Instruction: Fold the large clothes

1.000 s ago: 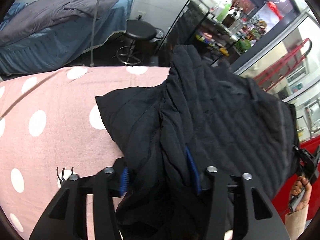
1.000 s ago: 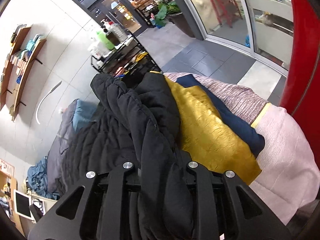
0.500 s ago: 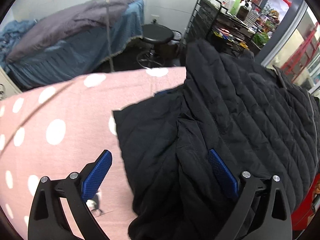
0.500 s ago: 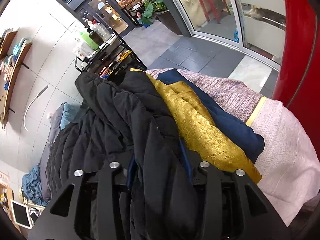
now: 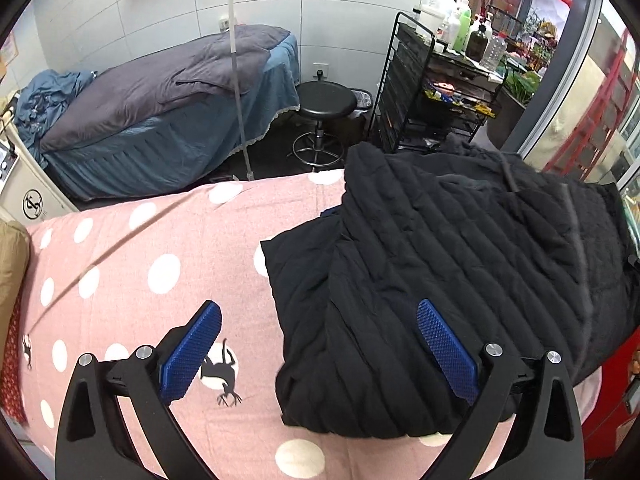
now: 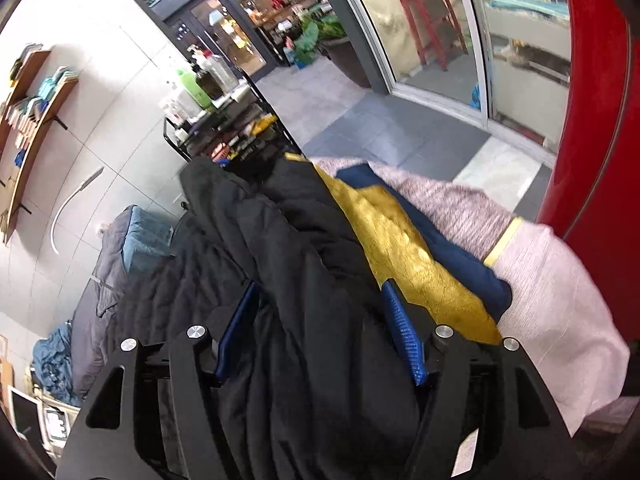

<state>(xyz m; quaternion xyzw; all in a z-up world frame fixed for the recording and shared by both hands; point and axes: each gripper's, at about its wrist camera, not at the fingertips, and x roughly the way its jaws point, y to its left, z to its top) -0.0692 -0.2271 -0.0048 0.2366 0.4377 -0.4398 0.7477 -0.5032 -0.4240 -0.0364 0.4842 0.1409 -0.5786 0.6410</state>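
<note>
A black quilted jacket (image 5: 460, 264) lies folded over on a pink polka-dot bedspread (image 5: 132, 268), its near edge at the lower middle of the left wrist view. My left gripper (image 5: 320, 336) is open and empty, hovering above the jacket's left edge; one blue pad is over the bedspread, the other over the jacket. In the right wrist view the jacket (image 6: 304, 280) bunches up between the blue pads of my right gripper (image 6: 320, 312). Its jaws stand partly apart with the fabric between them.
A pile of yellow (image 6: 404, 256), navy (image 6: 460, 264) and pale pink (image 6: 560, 292) clothes lies right of the jacket. Behind the bed stand a black stool (image 5: 326, 100), a black wire cart with bottles (image 5: 444, 80), a floor lamp (image 5: 240, 80) and a blue massage bed (image 5: 160, 100). A red panel (image 6: 592, 92) is at right.
My left gripper let go of the jacket, opened wide and drew back and up. My right gripper's jaws opened wider around the jacket fabric. The jacket now lies flatter.
</note>
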